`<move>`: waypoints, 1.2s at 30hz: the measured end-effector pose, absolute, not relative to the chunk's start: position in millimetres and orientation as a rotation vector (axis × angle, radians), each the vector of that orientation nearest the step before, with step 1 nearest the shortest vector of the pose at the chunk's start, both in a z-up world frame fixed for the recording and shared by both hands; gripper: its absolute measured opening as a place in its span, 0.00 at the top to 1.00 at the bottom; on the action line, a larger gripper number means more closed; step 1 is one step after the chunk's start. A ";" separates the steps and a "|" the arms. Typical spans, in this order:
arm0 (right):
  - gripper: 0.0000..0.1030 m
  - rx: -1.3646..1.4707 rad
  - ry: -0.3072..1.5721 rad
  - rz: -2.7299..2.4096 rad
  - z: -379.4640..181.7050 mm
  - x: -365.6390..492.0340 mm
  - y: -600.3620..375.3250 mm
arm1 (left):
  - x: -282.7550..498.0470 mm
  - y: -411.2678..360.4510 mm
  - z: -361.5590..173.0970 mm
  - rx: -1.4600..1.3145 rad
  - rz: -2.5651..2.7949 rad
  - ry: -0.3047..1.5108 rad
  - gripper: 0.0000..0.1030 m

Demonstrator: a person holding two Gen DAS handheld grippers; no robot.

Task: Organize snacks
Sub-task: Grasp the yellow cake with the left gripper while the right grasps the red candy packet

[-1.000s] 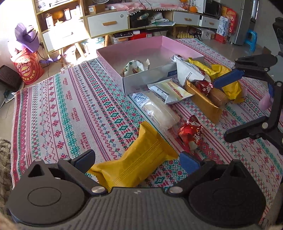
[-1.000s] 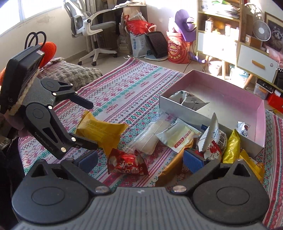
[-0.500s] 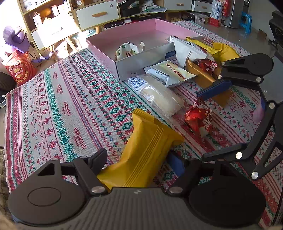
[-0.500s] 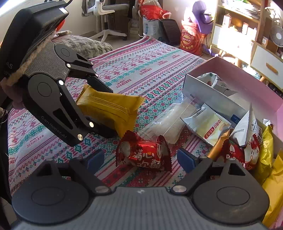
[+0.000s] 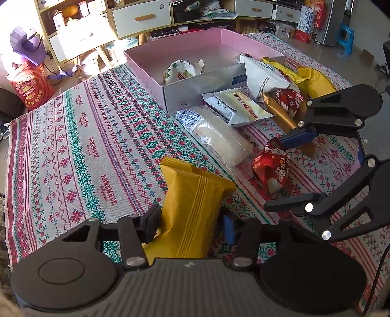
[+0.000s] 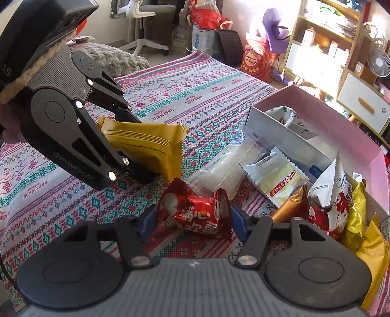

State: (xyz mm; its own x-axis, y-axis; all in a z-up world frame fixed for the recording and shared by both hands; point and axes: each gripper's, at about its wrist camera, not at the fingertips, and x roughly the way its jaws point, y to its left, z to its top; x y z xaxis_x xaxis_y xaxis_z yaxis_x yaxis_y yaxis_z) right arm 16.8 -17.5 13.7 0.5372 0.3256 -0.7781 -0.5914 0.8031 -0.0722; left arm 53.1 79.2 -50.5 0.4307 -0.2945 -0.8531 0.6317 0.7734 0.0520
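A yellow snack packet (image 5: 192, 209) lies on the patterned cloth, and my left gripper (image 5: 189, 223) is shut on its near end; it also shows in the right wrist view (image 6: 146, 143). A red foil snack (image 6: 195, 214) sits between the blue pads of my right gripper (image 6: 192, 222), which has closed on it; it also shows in the left wrist view (image 5: 273, 168). The pink box (image 5: 146, 70) stands behind with one green-and-white packet (image 5: 180, 70) inside.
A pile of snacks lies by the box's near wall: a clear bag (image 5: 219, 139), a white packet (image 5: 241, 107), a gold bar (image 5: 280, 112), a white bag (image 5: 263, 75) and yellow bags (image 5: 314, 83). Shelves and drawers (image 5: 143, 14) stand beyond the cloth.
Both grippers moved in and closed: the left onto the yellow packet, the right onto the red foil snack. Both were open and apart from them a second ago.
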 end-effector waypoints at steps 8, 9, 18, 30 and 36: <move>0.54 -0.352 0.827 0.559 16.4 17.9 -15.3 | 56.9 83.6 -46.5 0.353 -0.576 0.978 0.53; 0.54 -0.349 0.827 0.559 16.9 18.0 -15.4 | 57.2 84.0 -46.3 0.346 -0.573 0.984 0.53; 0.55 -0.304 0.820 0.557 26.9 24.1 -20.5 | 66.2 92.6 -39.2 0.251 -0.508 1.014 0.54; 0.55 -0.221 0.792 0.494 44.8 43.5 -40.1 | 85.7 89.7 -23.1 0.168 -0.415 1.006 0.54; 0.55 -0.176 0.771 0.439 55.4 57.0 -61.8 | 99.7 76.1 -9.8 0.123 -0.398 0.985 0.54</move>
State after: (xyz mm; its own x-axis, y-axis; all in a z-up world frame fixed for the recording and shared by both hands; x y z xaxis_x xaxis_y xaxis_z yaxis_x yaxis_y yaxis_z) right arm 57.0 -61.8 55.4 0.6326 0.3179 -0.7062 -0.4447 0.8957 0.0049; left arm 99.7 76.1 -9.8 0.4878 -0.2714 -0.8297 0.3812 0.9213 -0.0772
